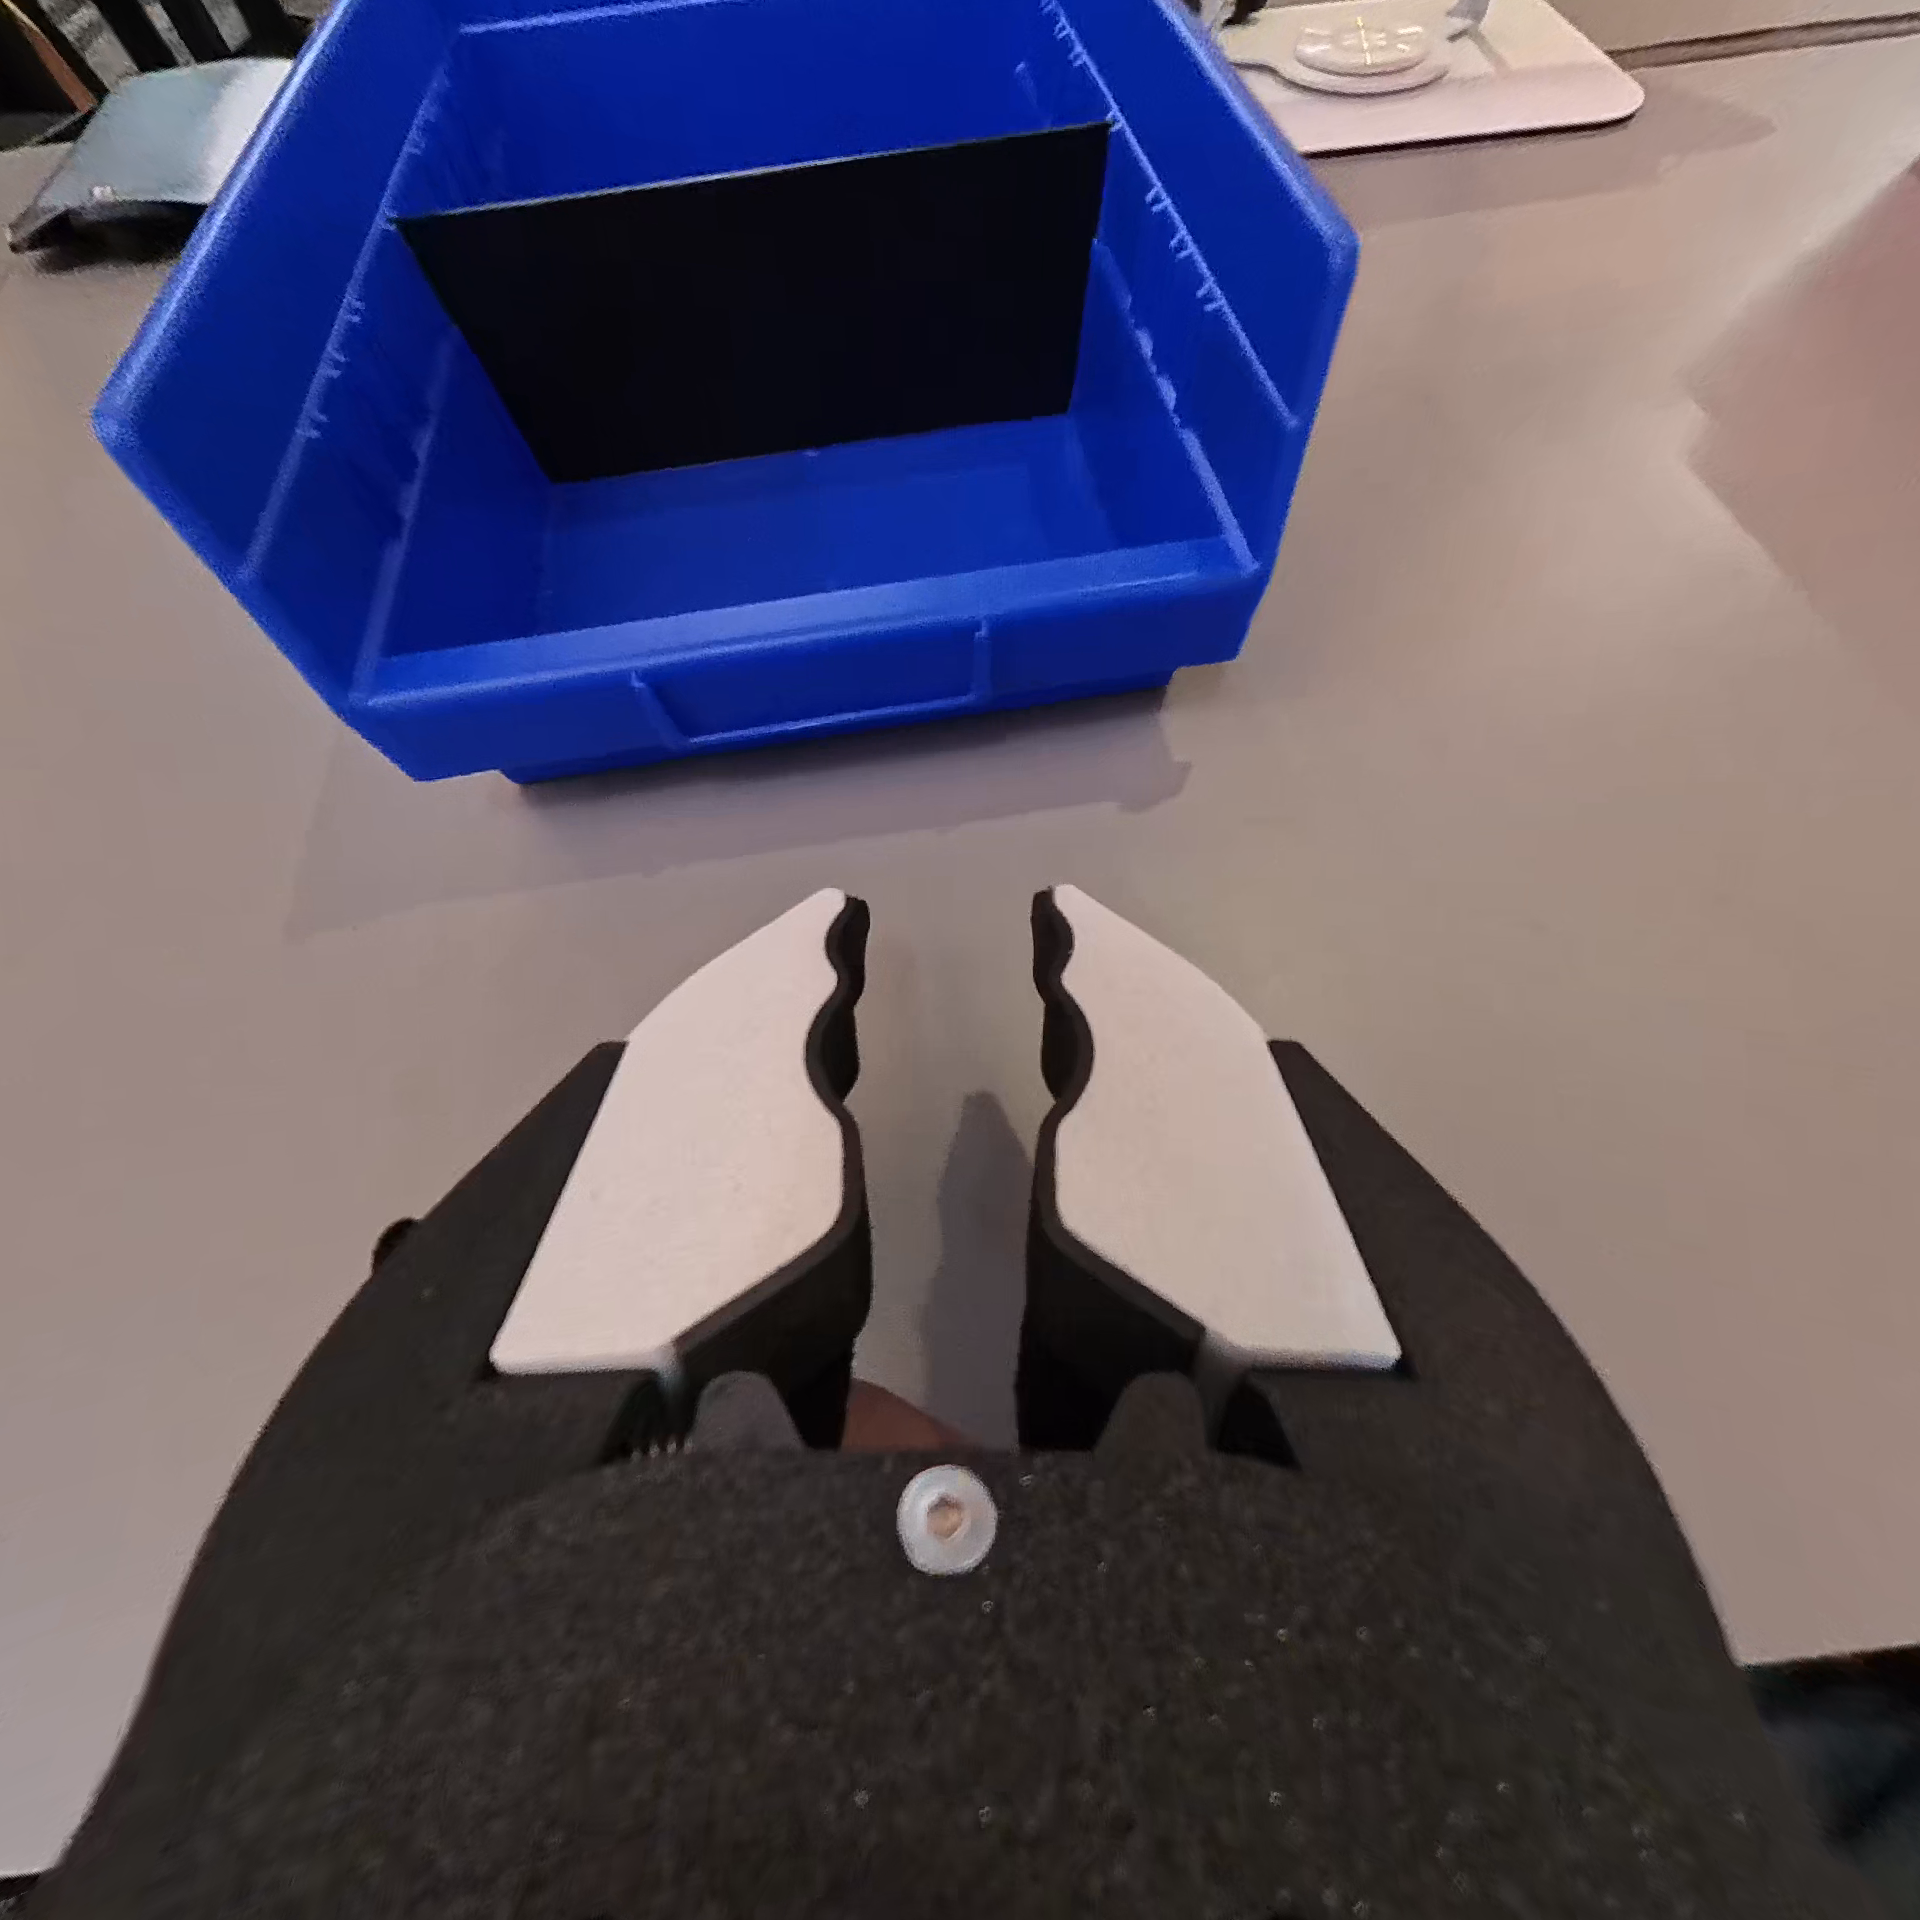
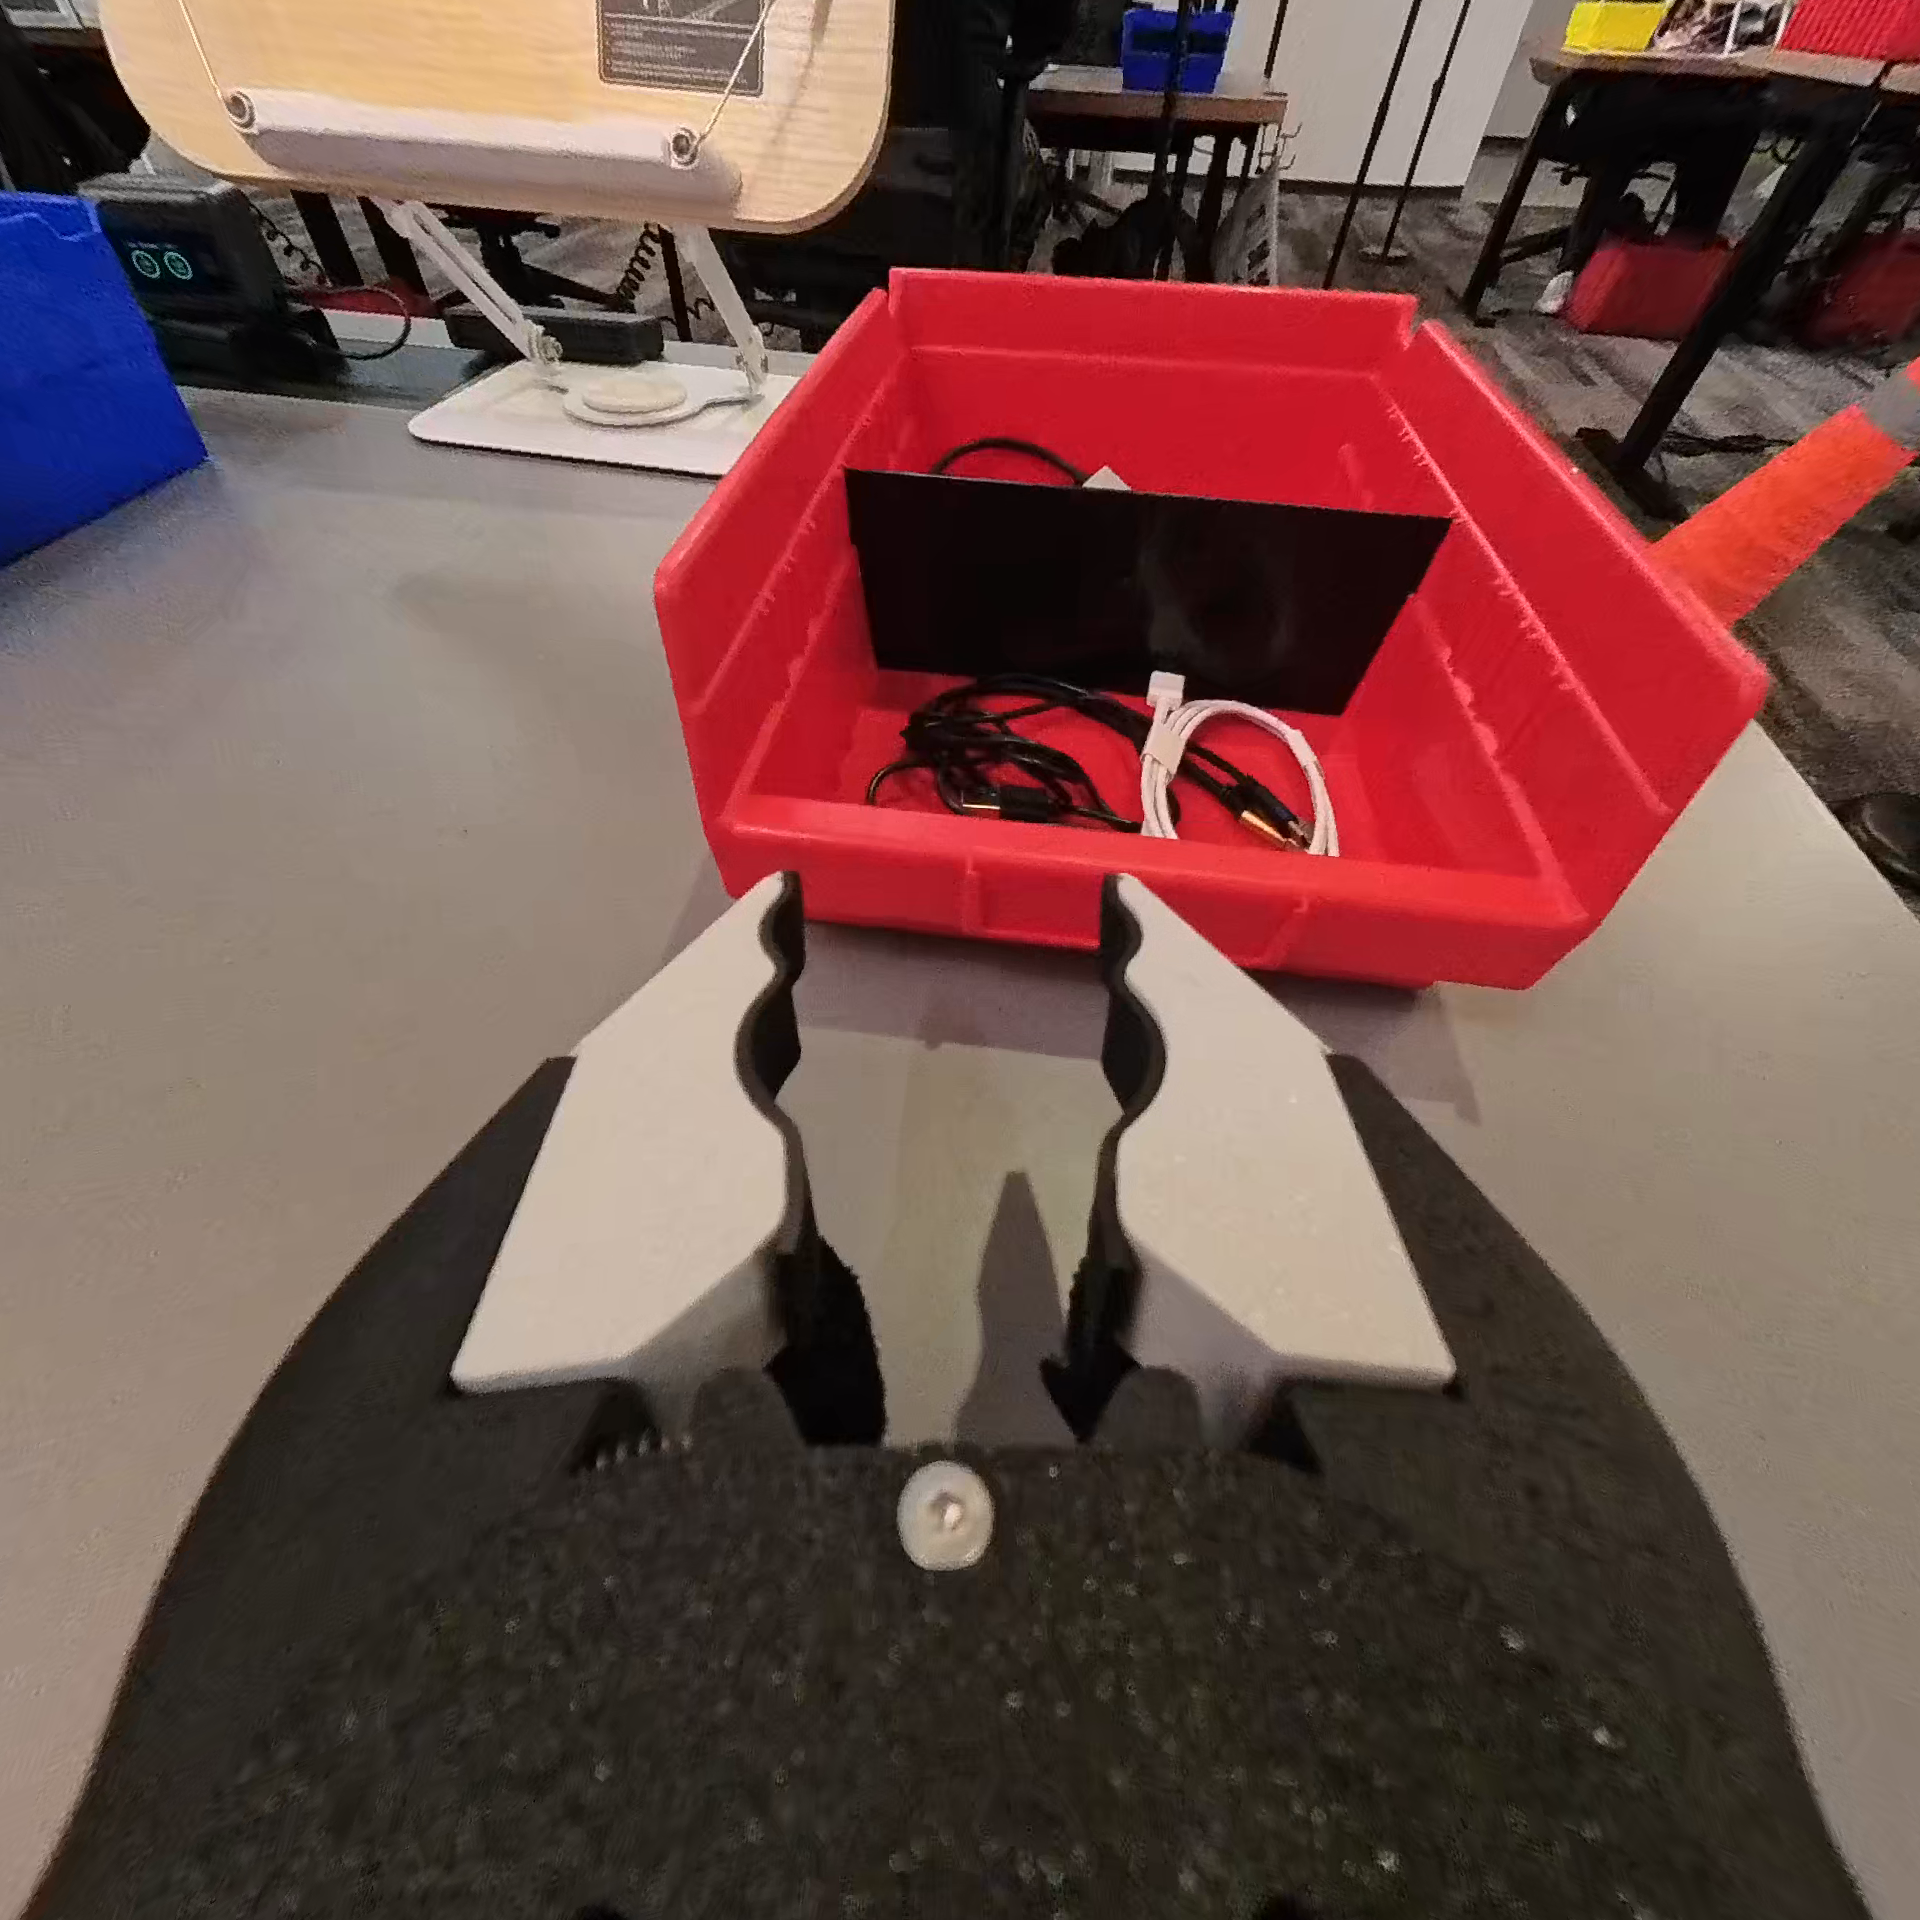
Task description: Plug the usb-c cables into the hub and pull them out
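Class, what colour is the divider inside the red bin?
Black divider, clearest in the right wrist view.

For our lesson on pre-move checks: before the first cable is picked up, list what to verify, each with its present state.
1. Right tongs open and empty: ok.
2. Left tongs open and empty: ok.
3. Black cables and white cable in the red bin's front compartment: ok.
4. Hub located: cannot tell, none visible.
5. Blue bin's front compartment empty: ok.
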